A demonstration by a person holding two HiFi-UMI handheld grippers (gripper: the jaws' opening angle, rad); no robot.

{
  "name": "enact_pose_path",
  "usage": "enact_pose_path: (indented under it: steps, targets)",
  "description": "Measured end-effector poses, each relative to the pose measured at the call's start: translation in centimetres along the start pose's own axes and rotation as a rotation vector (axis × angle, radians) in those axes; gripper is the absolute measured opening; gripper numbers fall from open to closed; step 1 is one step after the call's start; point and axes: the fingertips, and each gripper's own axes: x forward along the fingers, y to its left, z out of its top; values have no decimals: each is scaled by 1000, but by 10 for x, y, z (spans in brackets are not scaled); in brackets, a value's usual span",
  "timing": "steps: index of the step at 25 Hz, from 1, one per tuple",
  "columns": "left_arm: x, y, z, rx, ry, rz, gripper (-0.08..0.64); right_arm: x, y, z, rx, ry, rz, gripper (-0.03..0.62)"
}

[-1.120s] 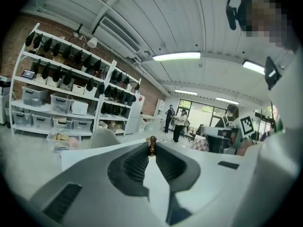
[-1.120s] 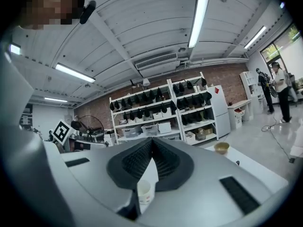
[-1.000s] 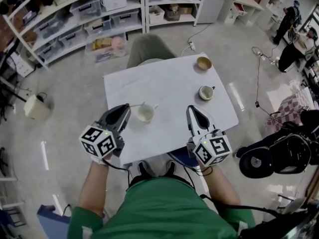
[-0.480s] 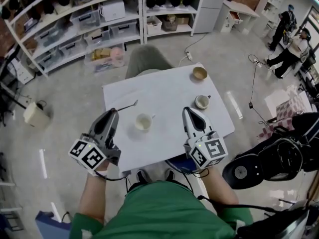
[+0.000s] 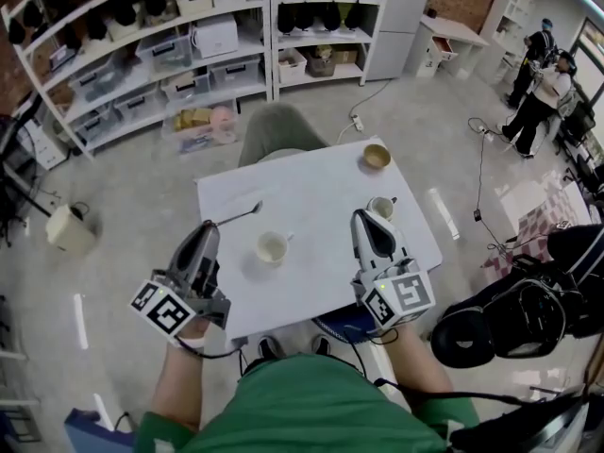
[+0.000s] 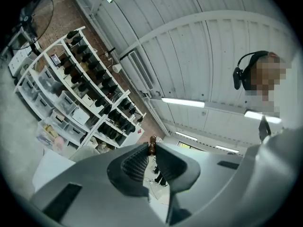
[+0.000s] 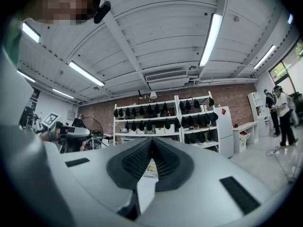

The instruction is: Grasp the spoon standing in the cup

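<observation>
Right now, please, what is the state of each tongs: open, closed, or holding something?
Left tongs: closed on the spoon.
Right tongs: closed, holding nothing.

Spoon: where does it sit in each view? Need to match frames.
Head view: spoon juts from the left gripper tips, up-left of the cup.
Left gripper view: spoon is likely the small brown bit pinched at the jaw tips, lower centre.
Right gripper view: not in it.
Shared landmark: white shelving, top in head view, left and centre in the gripper views.
</observation>
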Motion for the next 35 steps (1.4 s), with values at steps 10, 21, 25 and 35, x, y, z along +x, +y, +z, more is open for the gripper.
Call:
enact_pose_path:
  steps: [10, 21, 25, 35]
  targets:
    - [14, 18, -9, -76, 8, 45, 58, 15, -16, -7, 24, 33, 4, 23]
    - [19, 21, -5, -92, 6, 69, 60, 23, -27, -3, 57, 40, 7, 23]
    - [27, 21, 3, -93, 4, 67, 58, 28, -35, 5, 57, 34, -9, 23]
    - [18, 22, 0, -115, -11, 63, 60, 22, -32, 1, 49, 32, -16, 23]
